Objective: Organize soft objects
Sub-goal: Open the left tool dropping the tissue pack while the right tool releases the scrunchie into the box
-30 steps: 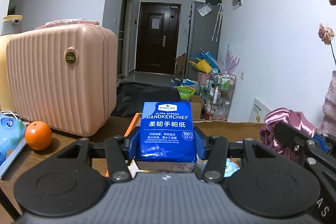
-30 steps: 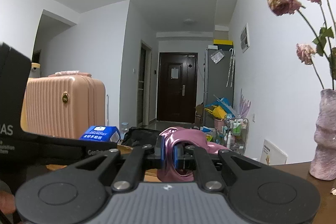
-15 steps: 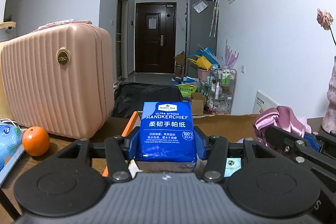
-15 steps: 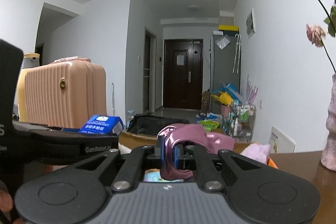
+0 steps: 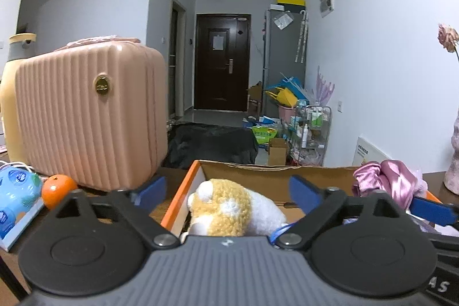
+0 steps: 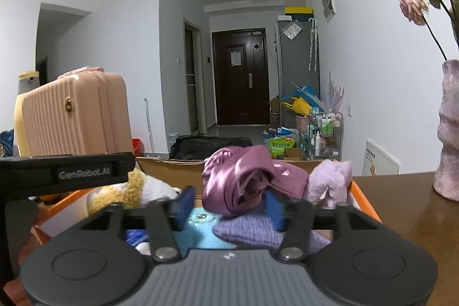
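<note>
— How do the jaws stand?

— The left gripper (image 5: 226, 189) is opening wide, nothing pinched; a plush toy (image 5: 229, 210) lies below between its fingers. The right gripper (image 6: 228, 207) is opening too, the pink satin cloth (image 6: 243, 177) loose between its pads.

— Their pose?

— Both point slightly downward over the cardboard box (image 6: 172, 164).

— What's inside?

— The toy, the cloth, a purple knit (image 6: 252, 230), a lilac plush (image 6: 330, 179), something turquoise (image 6: 200, 231). A pink suitcase (image 5: 89, 116) and an orange (image 5: 58, 187) stand left.

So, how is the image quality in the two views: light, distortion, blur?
Left wrist view: dim bluish room light, strong fisheye bending of the walls, dark corners; the plush toy looks sharp. Right wrist view: same dimness and curved edges; the satin cloth shows soft sheen, no harsh glare, and the blue pads look slightly blurred.
</note>
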The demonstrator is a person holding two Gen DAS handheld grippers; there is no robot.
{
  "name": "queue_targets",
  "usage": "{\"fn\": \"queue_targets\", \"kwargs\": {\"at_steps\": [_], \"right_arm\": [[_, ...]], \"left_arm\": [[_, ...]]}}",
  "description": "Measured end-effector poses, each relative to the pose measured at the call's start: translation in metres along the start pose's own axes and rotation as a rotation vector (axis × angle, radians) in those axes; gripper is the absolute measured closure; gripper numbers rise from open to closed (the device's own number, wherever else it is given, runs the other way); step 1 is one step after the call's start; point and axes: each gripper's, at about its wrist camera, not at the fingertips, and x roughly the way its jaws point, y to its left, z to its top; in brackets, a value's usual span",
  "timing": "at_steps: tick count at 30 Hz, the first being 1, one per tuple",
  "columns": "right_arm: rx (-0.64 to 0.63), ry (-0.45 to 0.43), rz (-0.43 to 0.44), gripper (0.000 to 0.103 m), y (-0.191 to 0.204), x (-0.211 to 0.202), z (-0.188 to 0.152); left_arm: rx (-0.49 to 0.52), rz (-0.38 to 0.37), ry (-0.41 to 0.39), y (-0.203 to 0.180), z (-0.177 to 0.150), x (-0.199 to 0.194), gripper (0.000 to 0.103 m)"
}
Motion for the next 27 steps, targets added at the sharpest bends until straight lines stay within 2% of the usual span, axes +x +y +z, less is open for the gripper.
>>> {"fn": "queue_targets", "kwargs": {"at_steps": [2,4,7,19,27], "right_arm": [[0.012,-0.005,-0.002,0.018,-0.003,-0.002,0.000],[0.018,-0.015,-0.007,0.007,-0.003,-0.003,0.000],[0.017,-0.025,-0.009,0.000,-0.003,-0.005,-0.001],[-0.020,-0.037,-0.015,0.000,0.002,-0.014,-0.003],[-0.038,-0.063,-0.028,0.000,0.004,-0.032,-0.006]], "left_arm": [[-0.003,0.015,-0.004,0.001,0.000,-0.002,0.000],[-0.003,0.023,-0.001,0.002,0.000,-0.001,0.000],[-0.001,0.035,0.014,0.002,-0.002,0.002,0.000],[-0.001,0.043,0.027,0.004,-0.003,0.002,0.000],[0.015,0.034,0.020,0.005,-0.008,-0.015,0.000]]}}
